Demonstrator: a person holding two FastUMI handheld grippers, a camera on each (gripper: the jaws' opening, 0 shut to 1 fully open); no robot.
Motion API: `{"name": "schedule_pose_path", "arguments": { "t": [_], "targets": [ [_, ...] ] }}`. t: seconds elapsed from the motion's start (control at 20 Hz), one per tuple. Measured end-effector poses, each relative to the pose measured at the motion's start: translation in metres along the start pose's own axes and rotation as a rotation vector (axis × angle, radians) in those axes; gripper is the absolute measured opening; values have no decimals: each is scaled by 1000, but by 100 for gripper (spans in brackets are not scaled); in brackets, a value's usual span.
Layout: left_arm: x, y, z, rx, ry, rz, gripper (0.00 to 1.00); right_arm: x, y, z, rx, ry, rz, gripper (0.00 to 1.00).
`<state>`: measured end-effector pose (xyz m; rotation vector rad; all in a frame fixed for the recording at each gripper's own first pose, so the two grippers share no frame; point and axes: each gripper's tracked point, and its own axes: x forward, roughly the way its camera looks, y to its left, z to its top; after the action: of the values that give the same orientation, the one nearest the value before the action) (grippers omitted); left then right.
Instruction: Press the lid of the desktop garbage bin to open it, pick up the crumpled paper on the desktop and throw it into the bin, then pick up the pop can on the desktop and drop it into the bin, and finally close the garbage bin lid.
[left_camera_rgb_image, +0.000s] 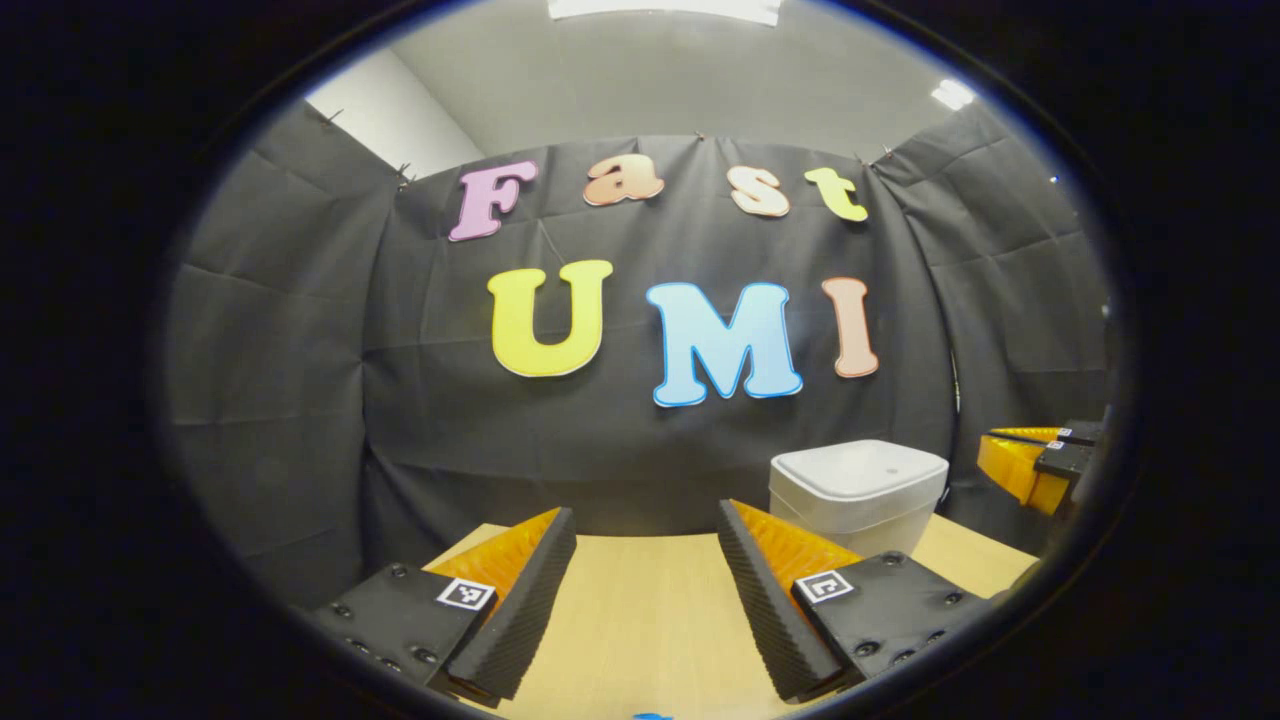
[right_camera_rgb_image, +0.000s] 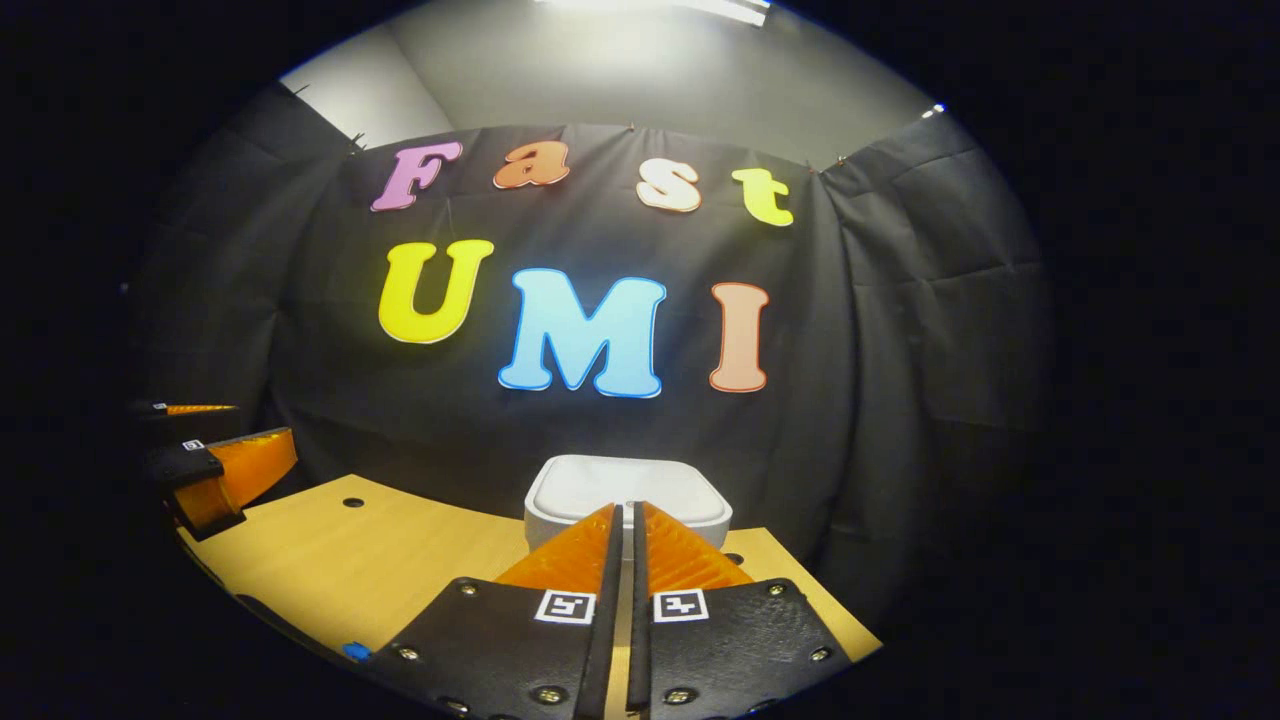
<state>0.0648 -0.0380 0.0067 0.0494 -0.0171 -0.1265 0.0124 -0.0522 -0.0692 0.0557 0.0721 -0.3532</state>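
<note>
Bin (right_camera_rgb_image: 627, 490) stands at the table's (right_camera_rgb_image: 400, 560) far edge, lid down, directly ahead of the right gripper (right_camera_rgb_image: 628, 520) — fingers clenched together, grasping nothing. Press the lid centrally and straight down with these tips. Left gripper (left_camera_rgb_image: 645, 560) waits, fingers spread — empty.

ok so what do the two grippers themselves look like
They match. The left gripper and right gripper each have two wedge-shaped fingers with ribbed inner faces, tapering toward the tips. Each finger sits on a flat plate fixed with round screws and carries a small square black-and-white marker.
</note>
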Motion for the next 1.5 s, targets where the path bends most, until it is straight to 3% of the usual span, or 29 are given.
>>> {"name": "schedule_pose_path", "arguments": {
  "t": [0.05, 0.1, 0.2, 0.6, 0.9, 0.95, 1.05, 1.1, 1.5],
  "targets": [
    [0, -1, 1, 1, 0, -4, 97, -1, 0, -3, 9, 7, -9, 7],
    [-1, -3, 2, 2, 1, -9, 90, 2, 0, -6, 11, 14, -6, 4],
    [-1, -7, 3, 9, -2, -13, 94, 1, 0, -13, 11, 41, 2, 2],
    [-2, -9, 2, 18, 6, -10, 90, 17, 7, -18, 57, 51, 73, 0],
    [3, -3, -3, 26, 23, 23, 90, 64, -4, -20, 7, 44, 92, 0],
    [4, -1, -3, 30, 23, 30, 94, 74, -5, -21, 0, 41, 93, 0],
    [7, 4, -5, 30, 27, 44, 90, 90, -7, -21, -16, 36, 92, 0],
    [8, 5, -7, 29, 32, 51, 97, 98, -9, -22, -26, 38, 88, 0],
    [13, 17, -16, 13, 52, 96, 98, 135, -12, -48, -12, 120, 99, 0]
  ]
}}
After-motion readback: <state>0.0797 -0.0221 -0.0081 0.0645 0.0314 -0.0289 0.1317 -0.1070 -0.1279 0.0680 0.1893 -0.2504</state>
